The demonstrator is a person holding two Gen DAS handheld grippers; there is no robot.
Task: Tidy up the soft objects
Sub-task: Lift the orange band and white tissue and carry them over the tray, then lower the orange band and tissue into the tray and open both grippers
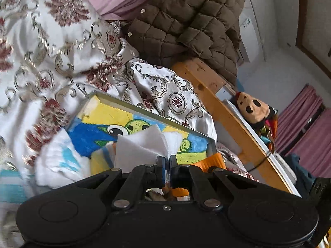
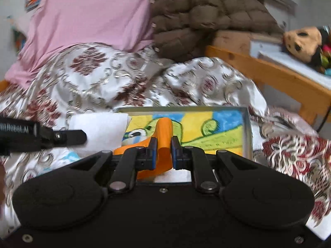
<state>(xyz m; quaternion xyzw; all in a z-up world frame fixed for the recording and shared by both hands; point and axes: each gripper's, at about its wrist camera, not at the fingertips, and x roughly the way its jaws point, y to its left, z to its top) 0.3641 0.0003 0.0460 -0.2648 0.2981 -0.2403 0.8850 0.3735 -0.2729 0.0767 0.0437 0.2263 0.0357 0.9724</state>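
Note:
A shallow metal-rimmed tray (image 1: 157, 114) with a yellow, blue and green cartoon picture lies on the bed; it also shows in the right wrist view (image 2: 247, 132). My left gripper (image 1: 167, 161) is shut on a white folded cloth (image 1: 140, 150) over the tray's near side. My right gripper (image 2: 163, 153) is shut on a soft orange piece (image 2: 164, 132) that curls up over the tray. The orange piece (image 1: 211, 161) also shows in the left wrist view, right of the white cloth. The left gripper's finger (image 2: 68, 137) reaches in from the left over the white cloth (image 2: 99, 128).
A white satin bedspread (image 1: 51, 47) with red and silver patterns covers the bed. A pink pillow (image 2: 86, 14) and a brown quilted jacket (image 1: 186, 18) lie at the back. A wooden bed frame (image 1: 223, 107) runs on the right, with a plush doll (image 1: 252, 107) beyond it.

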